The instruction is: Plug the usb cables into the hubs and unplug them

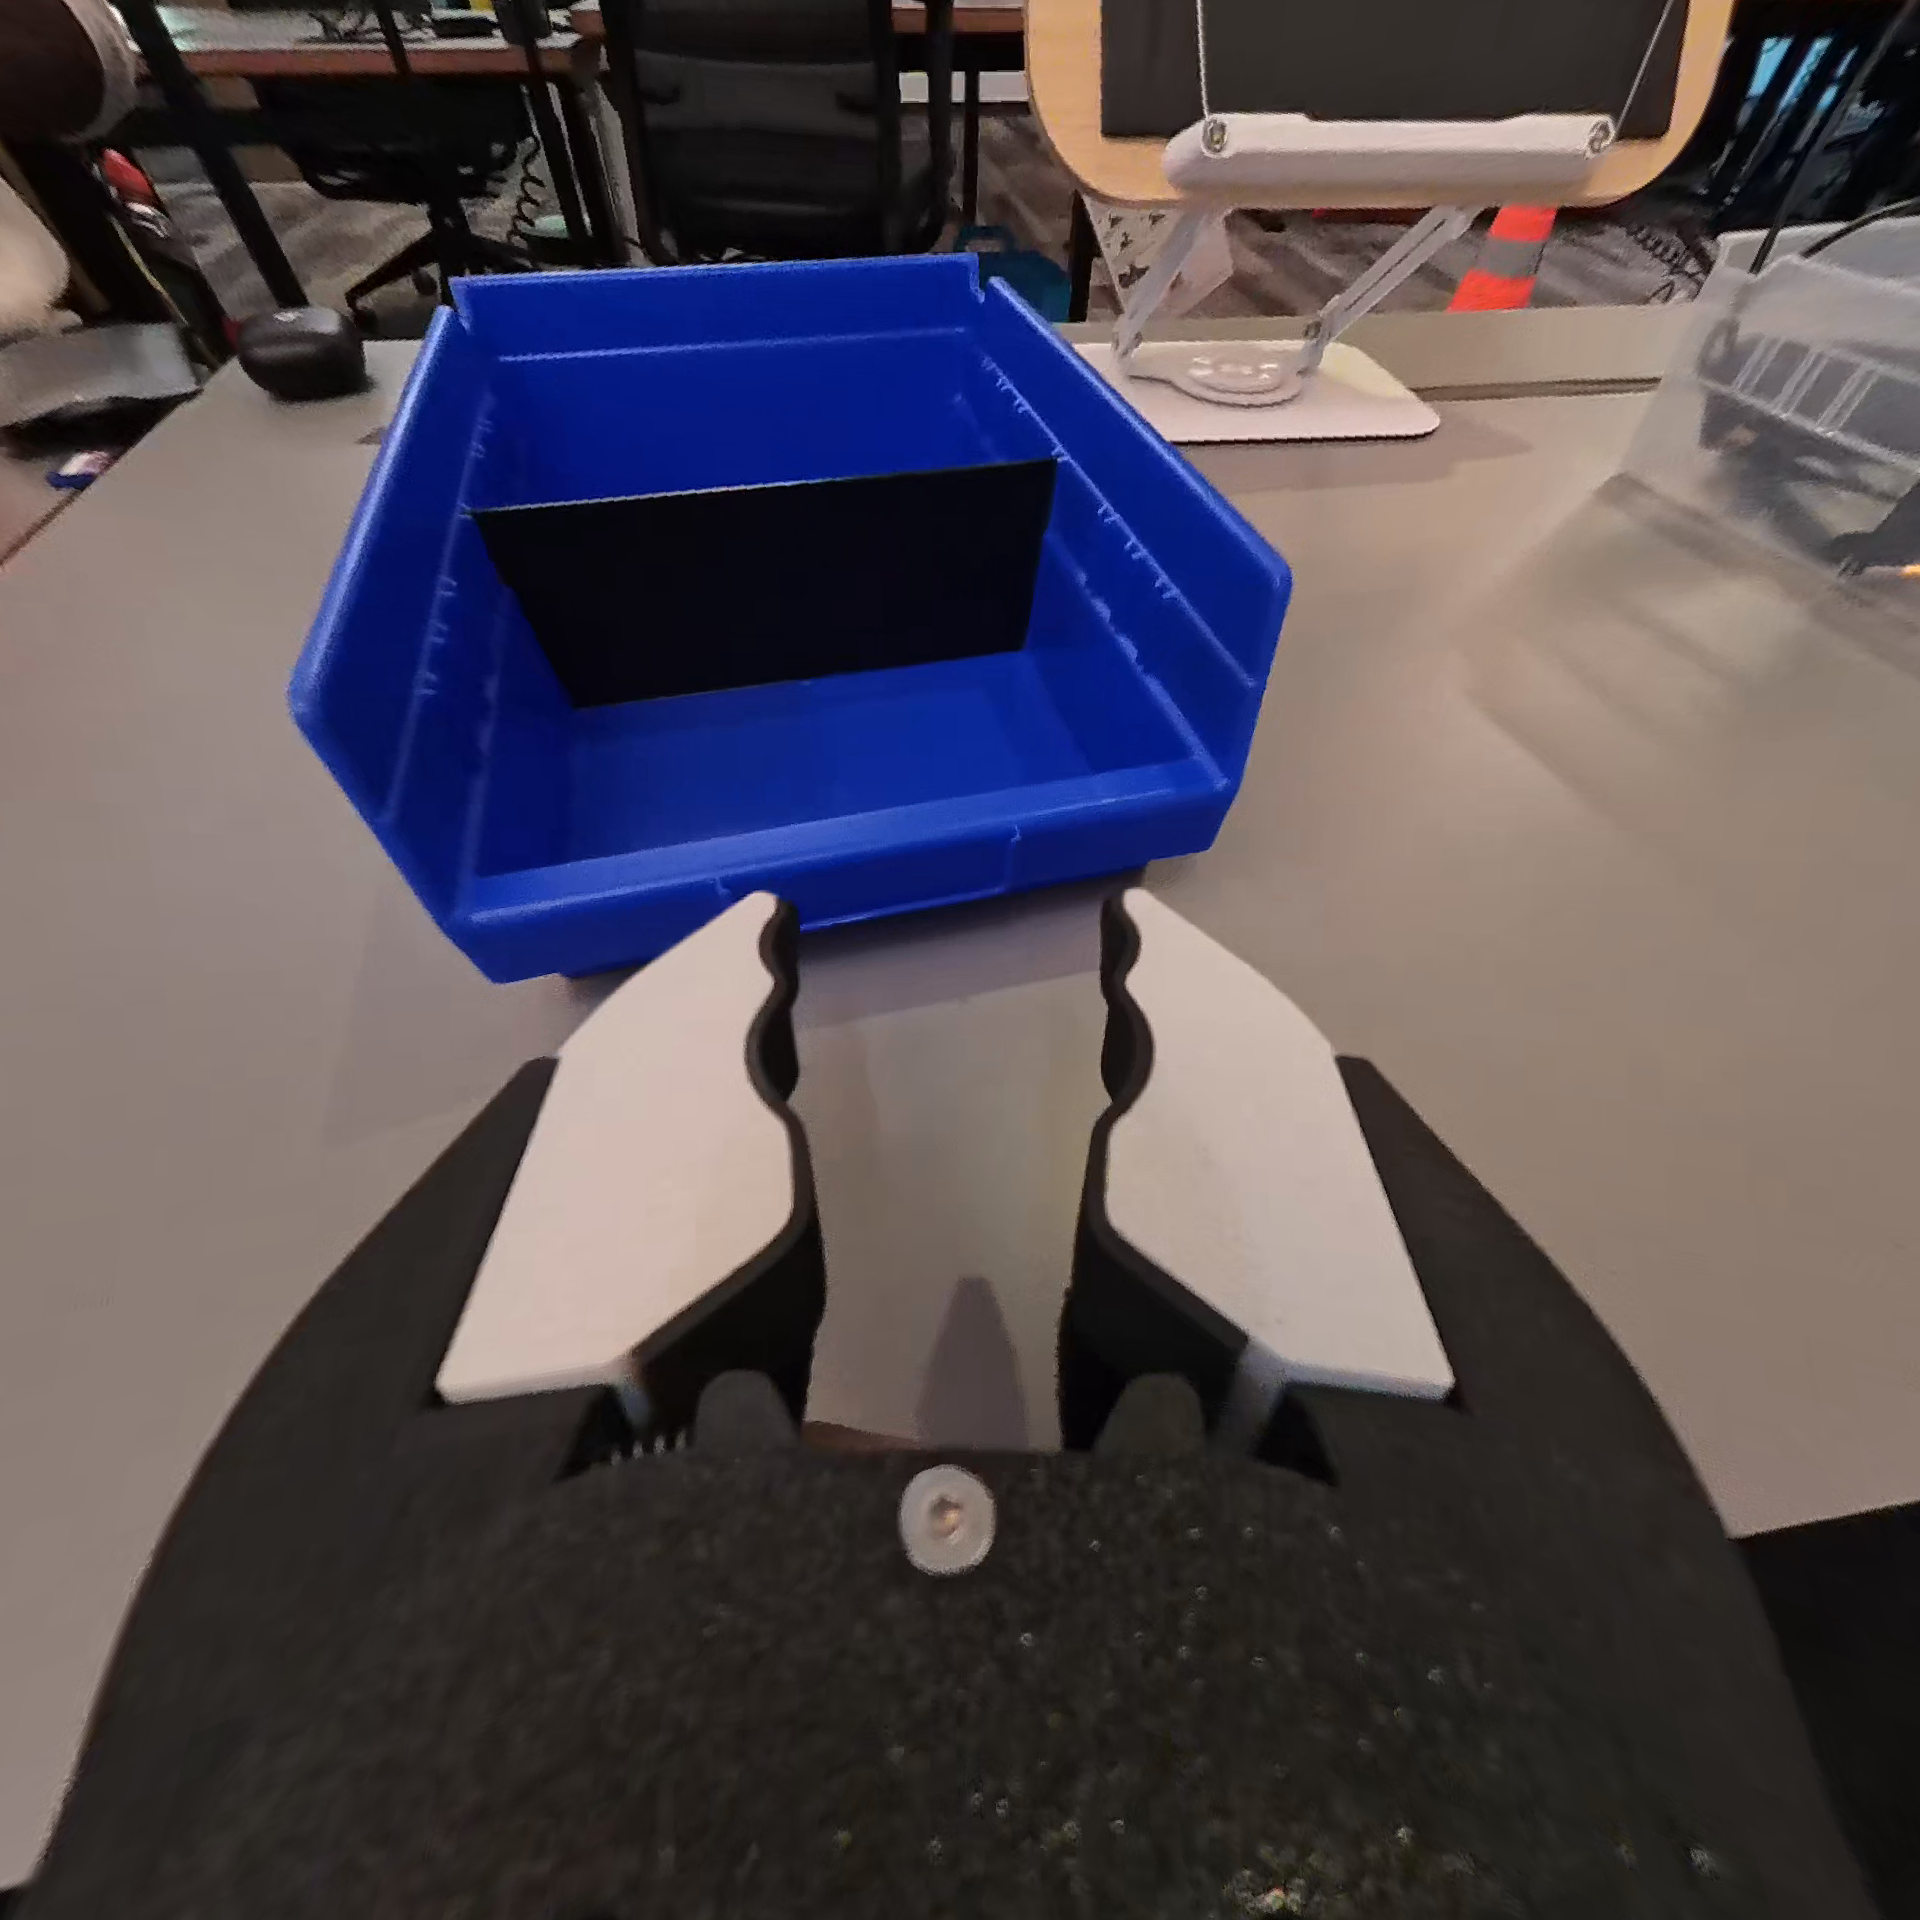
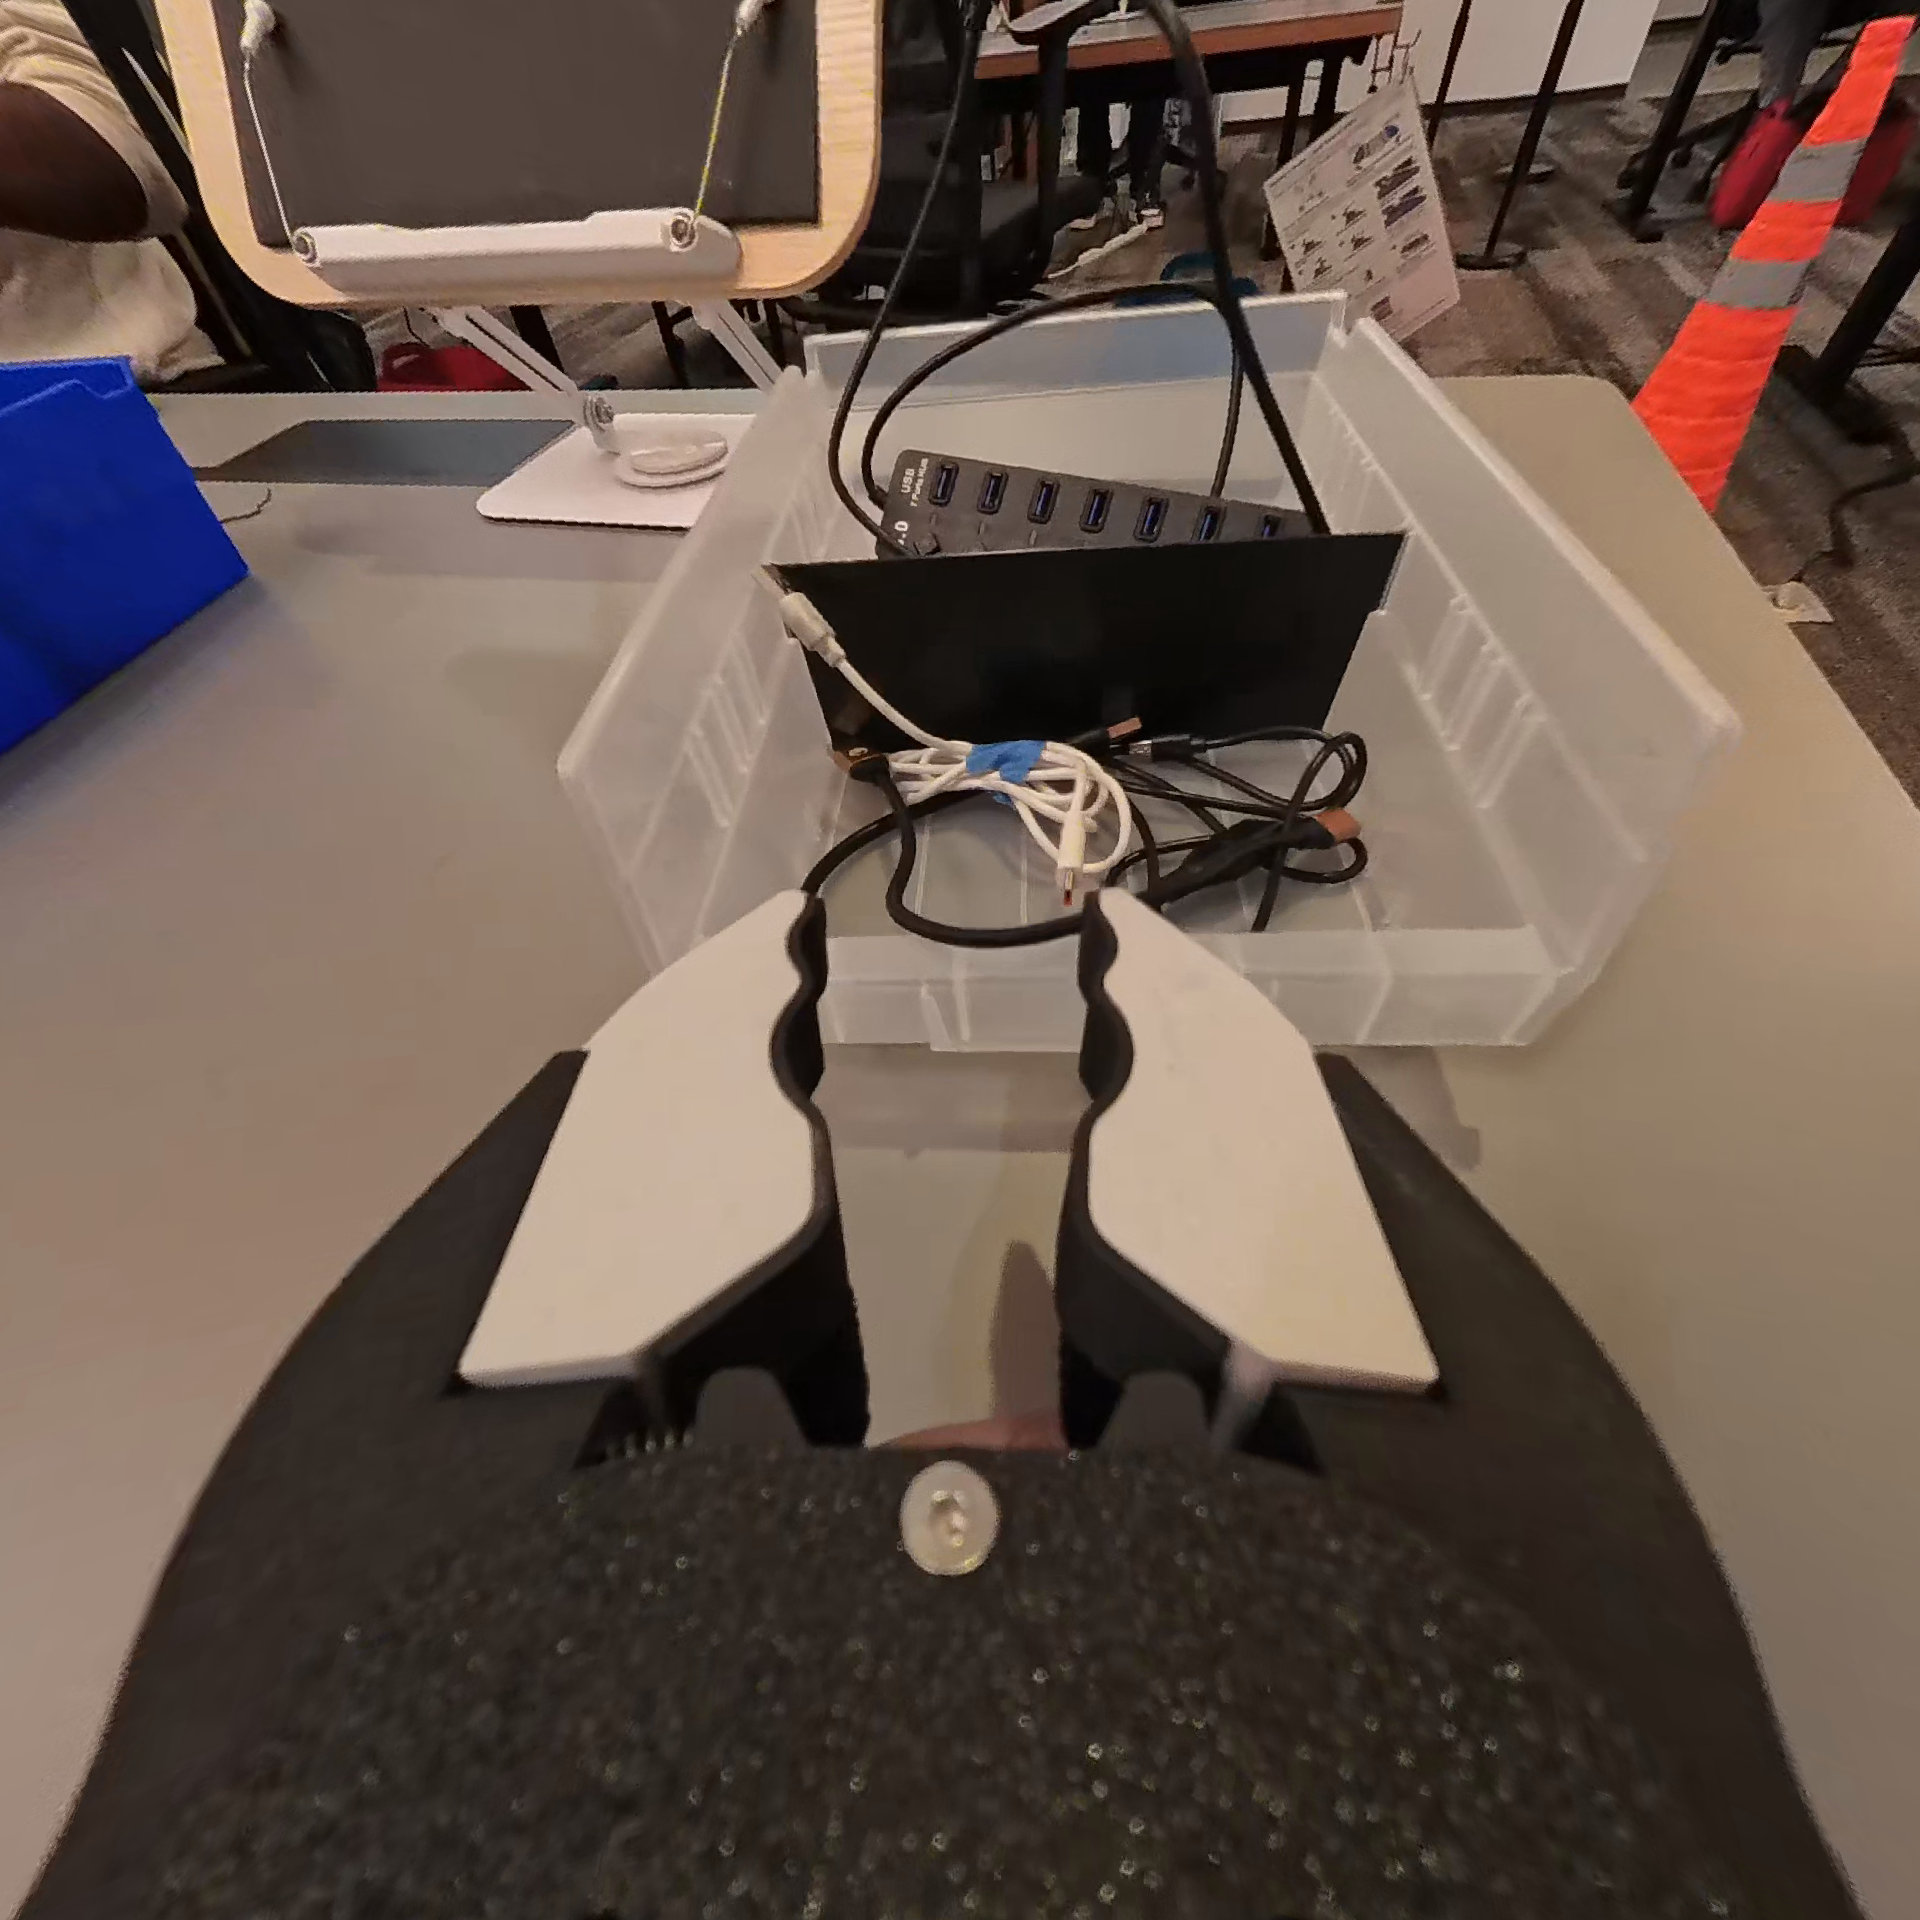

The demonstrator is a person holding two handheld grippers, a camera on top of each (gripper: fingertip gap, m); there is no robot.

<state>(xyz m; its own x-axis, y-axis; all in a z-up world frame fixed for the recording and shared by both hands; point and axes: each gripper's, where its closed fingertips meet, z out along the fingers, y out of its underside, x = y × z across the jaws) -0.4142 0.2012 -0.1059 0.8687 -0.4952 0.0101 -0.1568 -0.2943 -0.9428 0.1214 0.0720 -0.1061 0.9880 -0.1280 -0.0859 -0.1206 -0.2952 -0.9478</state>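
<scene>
The left gripper (image 1: pixel 948 914), with pale grey fingers edged in wavy black pads, hangs above the grey worktop (image 1: pixel 1507 935) with its jaws spread apart and nothing between them. Just beyond its tips sits an empty blue plastic bin (image 1: pixel 790 831) crossed by a black divider (image 1: pixel 769 582).

The right gripper (image 2: pixel 951 914) is likewise spread wide and holds nothing. Just ahead of it stands a clear plastic bin (image 2: pixel 1507 977), also split by a black divider (image 2: pixel 1091 634). The near compartment holds a tangle of black cables (image 2: pixel 1278 821) and a white cable (image 2: pixel 1049 800) bound with blue tape. Behind the divider, a black multi-port USB hub (image 2: pixel 1091 504) with blue sockets leans upward, with black leads rising from that rear compartment.
</scene>
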